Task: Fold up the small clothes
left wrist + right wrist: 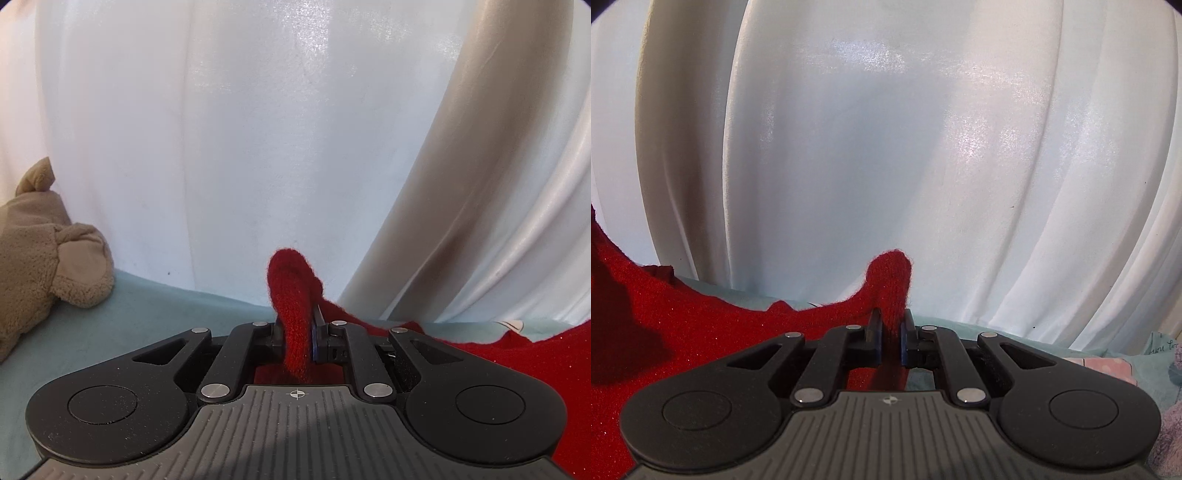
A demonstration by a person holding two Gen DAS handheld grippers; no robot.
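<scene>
Knitwear, red and soft: the garment [683, 325] sags limply between both claws, left claw [299, 332] and right claw [891, 334] each pinching a corner above the surface [147, 306]; corners look the best hold.

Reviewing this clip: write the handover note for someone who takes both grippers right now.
Left gripper: shut on a pinch of the red knit garment, which trails off to its right.
Right gripper: shut on another pinch of the same garment, whose body spreads to its left.
The garment hangs between the two grippers, its bulk low over the pale blue bed sheet. A beige plush toy lies at far left, white curtain behind.
Done: both grips taken.
Left: no fold is visible yet; lay it flat and fold it, probably keeping both pinches until it rests.
</scene>
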